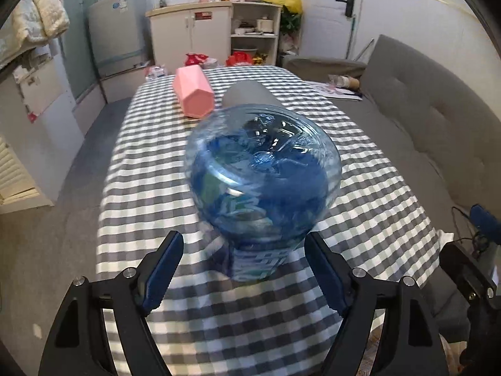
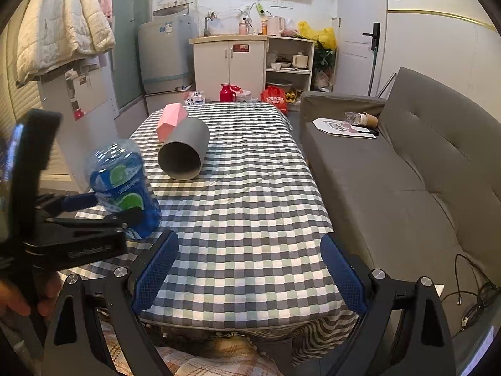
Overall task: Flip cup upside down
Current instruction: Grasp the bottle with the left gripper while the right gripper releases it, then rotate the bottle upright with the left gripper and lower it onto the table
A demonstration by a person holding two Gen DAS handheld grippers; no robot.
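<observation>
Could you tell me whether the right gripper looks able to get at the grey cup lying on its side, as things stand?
Probably yes. The right gripper is open and empty, and only bare checked tablecloth lies between it and the grey cup, whose open mouth faces it. The blue bottle sits off to the left.

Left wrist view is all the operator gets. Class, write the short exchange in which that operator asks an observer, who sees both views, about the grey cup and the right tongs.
Operator: The blue cup fills my picture and hides most of the grey cup. How does the grey one lie?
Observer: On its side on the checked table, with its open mouth turned toward the right camera.
Operator: I see only a sliver of the right tongs at my edge. What state are they in?
Observer: Open and holding nothing, above the table's near edge.
</observation>
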